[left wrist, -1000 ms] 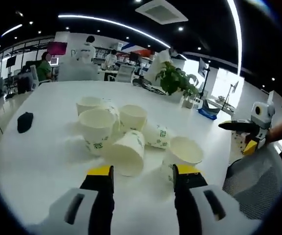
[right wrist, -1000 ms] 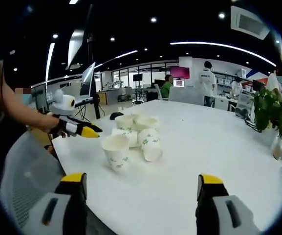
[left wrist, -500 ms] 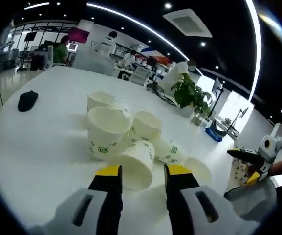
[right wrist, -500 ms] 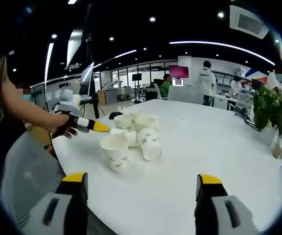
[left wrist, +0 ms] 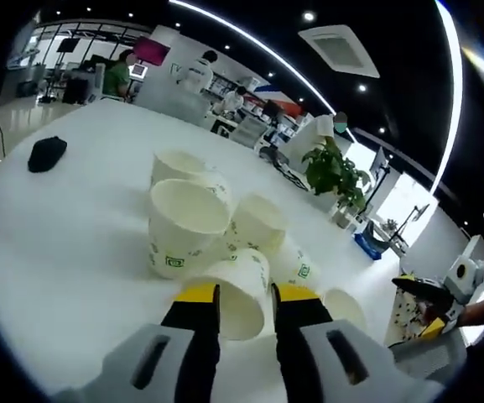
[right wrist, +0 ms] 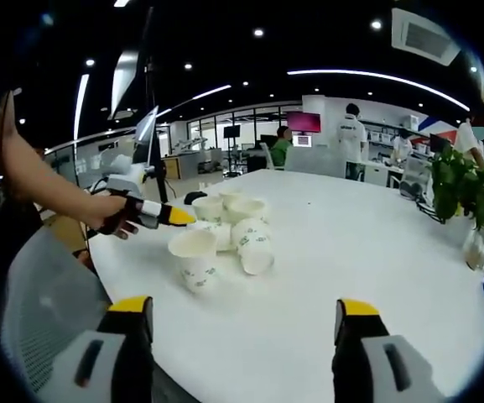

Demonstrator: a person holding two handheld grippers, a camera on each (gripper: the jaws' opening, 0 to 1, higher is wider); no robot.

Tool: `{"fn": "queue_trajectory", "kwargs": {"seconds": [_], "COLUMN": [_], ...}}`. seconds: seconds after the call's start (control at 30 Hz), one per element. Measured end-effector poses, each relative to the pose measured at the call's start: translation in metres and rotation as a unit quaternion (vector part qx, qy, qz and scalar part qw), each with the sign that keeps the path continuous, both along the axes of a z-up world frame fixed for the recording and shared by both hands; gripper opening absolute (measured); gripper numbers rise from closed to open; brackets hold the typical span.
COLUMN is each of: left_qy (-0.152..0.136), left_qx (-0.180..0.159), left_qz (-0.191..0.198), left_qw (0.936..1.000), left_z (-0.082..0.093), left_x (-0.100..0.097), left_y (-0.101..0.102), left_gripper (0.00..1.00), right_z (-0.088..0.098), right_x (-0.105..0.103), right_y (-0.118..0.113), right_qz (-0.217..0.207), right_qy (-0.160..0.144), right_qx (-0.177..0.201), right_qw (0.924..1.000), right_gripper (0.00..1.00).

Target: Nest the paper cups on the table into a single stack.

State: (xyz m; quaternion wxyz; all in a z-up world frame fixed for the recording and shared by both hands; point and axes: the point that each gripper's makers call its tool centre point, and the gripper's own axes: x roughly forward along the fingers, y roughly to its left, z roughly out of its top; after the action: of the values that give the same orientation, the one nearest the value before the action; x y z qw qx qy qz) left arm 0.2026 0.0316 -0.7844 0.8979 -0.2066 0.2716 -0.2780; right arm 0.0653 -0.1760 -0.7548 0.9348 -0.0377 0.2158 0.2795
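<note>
My left hand-held gripper [left wrist: 243, 295] is narrow around a tipped paper cup [left wrist: 235, 294] on the bench [left wrist: 65, 227]; right hand-held gripper [right wrist: 243, 312] is wide, empty.

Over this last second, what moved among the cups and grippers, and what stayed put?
The left gripper has advanced to the tipped-over paper cup at the near edge of the cluster, and its jaws have narrowed around that cup; whether they press it I cannot tell. The right gripper stays wide open, back from the cups. The other cups and the white table are unchanged.
</note>
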Motion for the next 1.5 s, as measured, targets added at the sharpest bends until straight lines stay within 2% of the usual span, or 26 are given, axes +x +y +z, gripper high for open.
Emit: {"fn": "queue_trajectory", "kwargs": {"seconds": [0.13,0.47,0.6,0.87,1.13,1.43,1.5], "left_qy": [0.013,0.025,0.026,0.024,0.017,0.004,-0.001], "left_qx": [-0.009,-0.044,-0.047,-0.064,-0.063,-0.066,-0.066], "left_qz": [0.002,0.024,0.022,0.024,0.020,0.018,0.015], "left_qw": [0.9999,0.9984,0.9983,0.9974,0.9977,0.9977,0.9977], "left_z": [-0.006,-0.002,0.000,0.003,0.004,0.017,0.024], "left_x": [0.002,0.002,-0.001,-0.005,-0.012,-0.020,-0.023], "left_y": [-0.001,0.002,0.000,0.004,0.010,0.017,0.017], "left_gripper": [0.19,0.09,0.05,0.01,0.00,0.00,0.00], "right_z": [0.000,-0.001,-0.002,-0.002,-0.004,-0.002,-0.002], "right_x": [0.000,0.000,0.000,-0.001,-0.002,-0.003,-0.003], "right_y": [0.000,0.000,0.001,0.001,0.002,0.003,0.003], "right_qz": [-0.002,-0.001,0.001,0.005,0.008,0.009,0.010], "right_qy": [0.001,0.003,0.004,0.004,0.006,0.004,0.004], "right_qx": [0.000,0.001,0.001,-0.004,-0.006,-0.007,-0.007], "right_qw": [1.0000,1.0000,1.0000,1.0000,0.9999,0.9999,0.9999], "right_gripper": [0.89,0.88,0.88,0.88,0.88,0.88,0.88]}}
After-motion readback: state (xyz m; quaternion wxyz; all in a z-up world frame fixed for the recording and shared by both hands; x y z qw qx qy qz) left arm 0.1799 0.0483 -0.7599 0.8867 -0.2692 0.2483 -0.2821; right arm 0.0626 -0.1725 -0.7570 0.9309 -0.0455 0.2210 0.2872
